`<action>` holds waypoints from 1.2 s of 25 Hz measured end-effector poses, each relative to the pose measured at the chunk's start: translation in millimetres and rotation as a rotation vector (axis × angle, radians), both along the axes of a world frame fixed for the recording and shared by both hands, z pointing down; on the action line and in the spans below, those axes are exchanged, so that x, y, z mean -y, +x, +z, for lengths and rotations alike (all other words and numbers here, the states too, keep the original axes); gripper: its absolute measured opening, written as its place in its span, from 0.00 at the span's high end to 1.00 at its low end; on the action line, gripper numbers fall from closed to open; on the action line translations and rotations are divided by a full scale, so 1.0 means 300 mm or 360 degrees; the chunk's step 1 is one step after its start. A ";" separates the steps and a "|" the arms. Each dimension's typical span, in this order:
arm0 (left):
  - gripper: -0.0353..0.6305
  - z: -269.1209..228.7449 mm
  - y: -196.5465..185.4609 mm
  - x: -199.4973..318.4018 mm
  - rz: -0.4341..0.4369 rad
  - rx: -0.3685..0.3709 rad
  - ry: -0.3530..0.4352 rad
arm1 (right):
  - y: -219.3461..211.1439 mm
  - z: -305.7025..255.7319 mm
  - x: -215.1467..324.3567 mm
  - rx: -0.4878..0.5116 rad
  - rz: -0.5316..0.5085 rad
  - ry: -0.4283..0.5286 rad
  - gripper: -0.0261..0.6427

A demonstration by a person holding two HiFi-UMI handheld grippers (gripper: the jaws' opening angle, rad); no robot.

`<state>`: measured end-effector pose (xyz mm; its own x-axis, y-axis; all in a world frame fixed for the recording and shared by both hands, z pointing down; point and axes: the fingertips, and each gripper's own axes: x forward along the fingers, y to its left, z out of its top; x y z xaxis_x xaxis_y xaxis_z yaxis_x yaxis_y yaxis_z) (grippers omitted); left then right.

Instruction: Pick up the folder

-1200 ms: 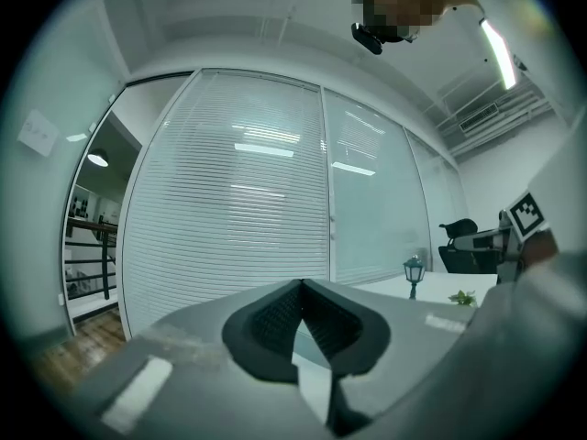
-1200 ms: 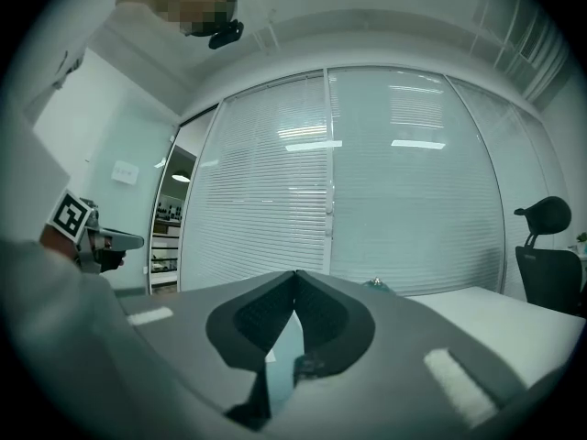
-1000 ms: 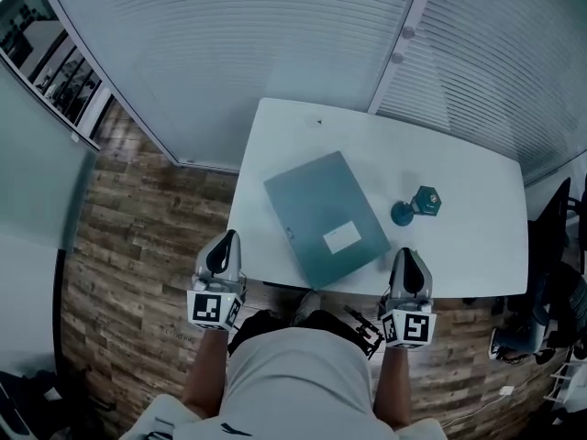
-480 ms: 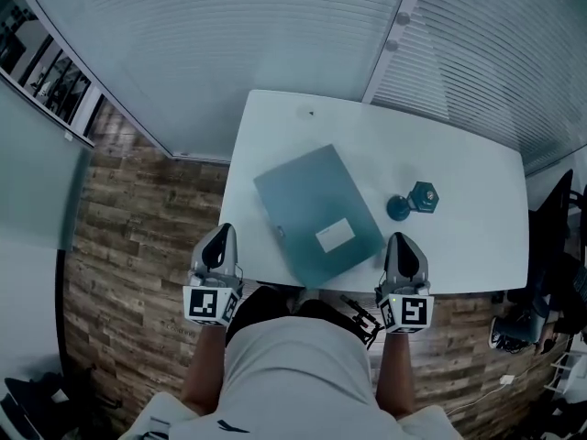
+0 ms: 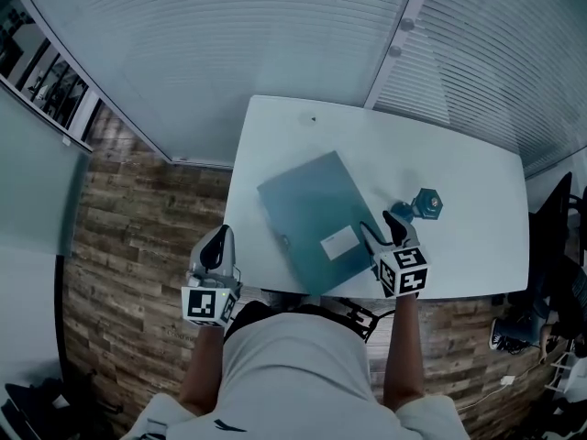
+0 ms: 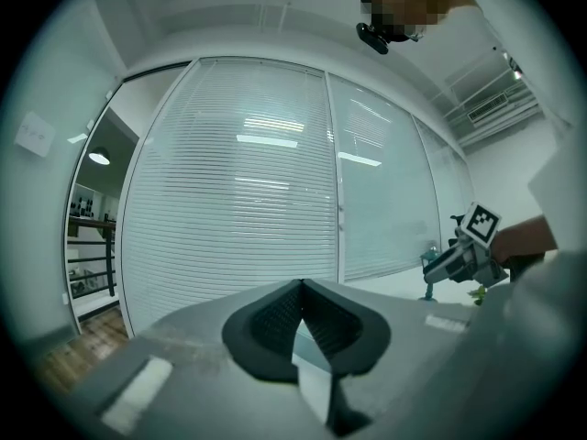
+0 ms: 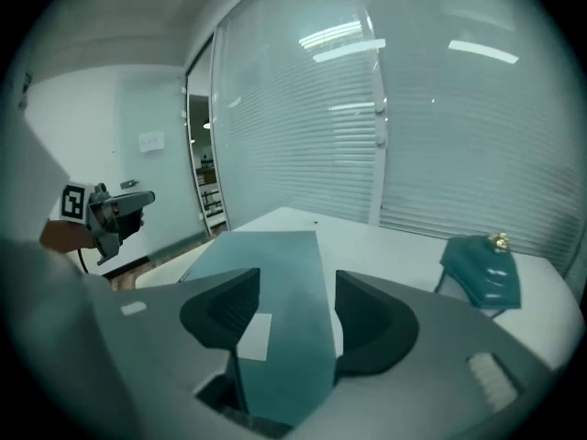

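Note:
The teal folder with a white label lies flat and askew on the white table. My right gripper hangs tipped down over the folder's near right corner. Its jaws are opening, and in the right gripper view the folder shows in the gap of the gripper, with the pads clear of it. My left gripper stays off the table's near left edge, pointing level. Its jaws are shut with nothing between them.
A small teal ornament on a round base stands just right of the folder, close to my right gripper, and also shows in the right gripper view. Glass walls with blinds run behind the table. Wooden floor lies to the left.
My right gripper has moved forward over the table's near edge to the folder's corner, tipped downward, and its jaws have parted. The left gripper has hardly shifted.

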<state>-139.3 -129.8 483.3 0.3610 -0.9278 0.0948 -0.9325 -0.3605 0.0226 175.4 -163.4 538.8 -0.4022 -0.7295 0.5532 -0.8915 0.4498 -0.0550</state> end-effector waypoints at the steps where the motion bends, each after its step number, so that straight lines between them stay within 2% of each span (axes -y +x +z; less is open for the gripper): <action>1: 0.94 0.005 -0.005 0.000 -0.0003 -0.0002 -0.0006 | -0.016 0.030 0.019 -0.0022 -0.0056 -0.0082 0.57; 6: 0.94 0.024 -0.037 -0.005 -0.0018 0.0000 -0.0039 | -0.097 0.195 0.061 -0.0146 -0.0440 -0.0583 0.30; 11: 0.94 0.046 -0.071 -0.009 -0.0035 -0.0005 -0.0072 | -0.129 0.282 0.086 -0.0064 -0.0532 -0.0894 0.23; 14: 0.94 0.056 -0.089 -0.010 -0.0044 -0.0010 -0.0095 | -0.127 0.346 0.072 -0.0138 -0.0569 -0.1055 0.19; 17: 0.94 0.074 -0.105 -0.013 -0.0051 -0.0019 -0.0124 | -0.139 0.380 0.062 -0.0122 -0.0597 -0.1135 0.16; 20: 0.94 0.103 -0.116 -0.016 -0.0056 -0.0024 -0.0163 | -0.165 0.405 0.054 0.0034 -0.0579 -0.1211 0.14; 23: 0.94 0.129 -0.109 -0.020 -0.0049 -0.0039 -0.0199 | -0.171 0.410 0.052 0.0107 -0.0531 -0.1193 0.11; 30: 0.94 0.192 -0.051 -0.005 0.0011 -0.0054 -0.0296 | -0.167 0.415 0.054 0.0113 -0.0529 -0.1182 0.12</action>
